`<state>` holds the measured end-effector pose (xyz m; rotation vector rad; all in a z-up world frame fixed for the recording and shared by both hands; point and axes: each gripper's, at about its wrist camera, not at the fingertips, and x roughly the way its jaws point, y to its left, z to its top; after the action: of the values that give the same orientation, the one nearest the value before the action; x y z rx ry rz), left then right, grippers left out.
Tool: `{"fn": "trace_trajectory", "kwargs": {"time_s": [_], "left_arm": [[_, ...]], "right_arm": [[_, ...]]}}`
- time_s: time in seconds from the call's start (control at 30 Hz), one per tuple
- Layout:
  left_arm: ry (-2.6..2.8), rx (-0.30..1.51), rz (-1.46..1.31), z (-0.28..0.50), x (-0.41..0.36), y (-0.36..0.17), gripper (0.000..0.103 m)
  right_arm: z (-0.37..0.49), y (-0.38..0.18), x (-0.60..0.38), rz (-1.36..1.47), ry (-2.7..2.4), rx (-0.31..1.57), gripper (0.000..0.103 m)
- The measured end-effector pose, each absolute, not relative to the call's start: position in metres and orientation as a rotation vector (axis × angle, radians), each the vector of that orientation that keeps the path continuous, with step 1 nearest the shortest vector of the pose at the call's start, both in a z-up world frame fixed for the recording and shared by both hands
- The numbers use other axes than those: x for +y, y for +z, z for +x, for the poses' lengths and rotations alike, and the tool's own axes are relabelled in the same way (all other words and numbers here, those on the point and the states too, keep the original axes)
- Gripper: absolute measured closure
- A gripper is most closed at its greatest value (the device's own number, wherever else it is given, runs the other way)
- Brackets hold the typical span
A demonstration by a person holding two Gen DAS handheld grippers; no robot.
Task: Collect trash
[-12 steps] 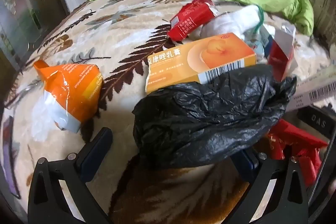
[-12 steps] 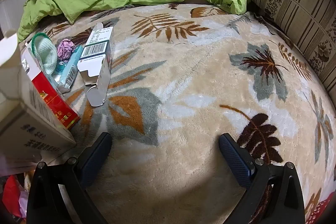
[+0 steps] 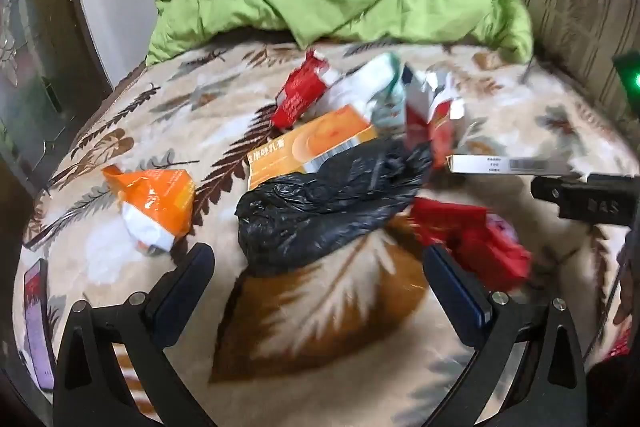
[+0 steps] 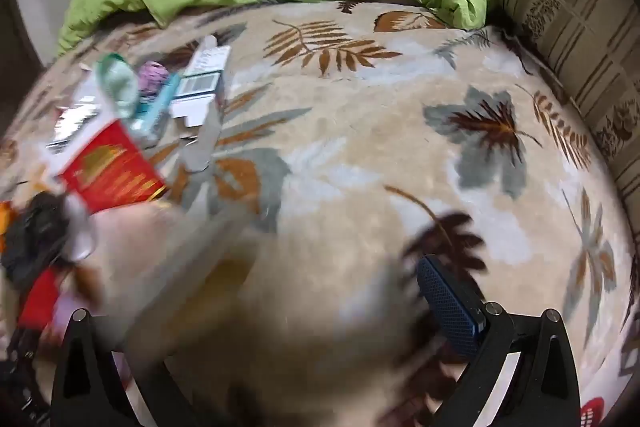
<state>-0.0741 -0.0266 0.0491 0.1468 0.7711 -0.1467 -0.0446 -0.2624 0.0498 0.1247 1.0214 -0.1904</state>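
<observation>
My left gripper (image 3: 318, 281) has its jaws spread wide with nothing between them, hanging just short of the black bag (image 3: 320, 205), which lies crumpled on the blanket (image 3: 320, 327). My right gripper (image 4: 304, 301) is harder to read: a pale blurred shape, perhaps a box (image 4: 200, 267), covers the left finger, so I cannot tell whether the jaws grip it.

Out from there the trash is all still loose. An orange box (image 3: 308, 147) lies touching the bag's far edge, an orange wrapper (image 3: 154, 201) sits apart to the left, red packs (image 3: 468, 239) lie just right of the bag, and more cartons (image 3: 420, 103) are heaped behind. The bag looks flat and unopened, so I judge collection has barely begun: nearly everything remains to be gathered.
</observation>
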Motion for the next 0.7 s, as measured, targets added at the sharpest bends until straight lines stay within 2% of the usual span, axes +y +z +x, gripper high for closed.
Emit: {"fn": "trace_trajectory", "kwargs": {"time_s": [0.3, 0.53, 0.7], "left_arm": [[-0.171, 0.616, 0.105, -0.148, -0.012, 0.088, 0.0], [-0.126, 0.563, 0.108, -0.202, 0.012, 0.094, 0.0], [-0.09, 0.526, 0.079, -0.22, 0.022, 0.105, 0.0]], "right_arm": [[-0.144, 0.115, -0.247, 0.119, -0.135, 0.8, 0.001], [-0.209, 0.123, -0.21, 0.048, -0.118, 0.705, 0.001], [-0.246, 0.14, -0.197, -0.006, -0.172, 0.553, 0.001]]}}
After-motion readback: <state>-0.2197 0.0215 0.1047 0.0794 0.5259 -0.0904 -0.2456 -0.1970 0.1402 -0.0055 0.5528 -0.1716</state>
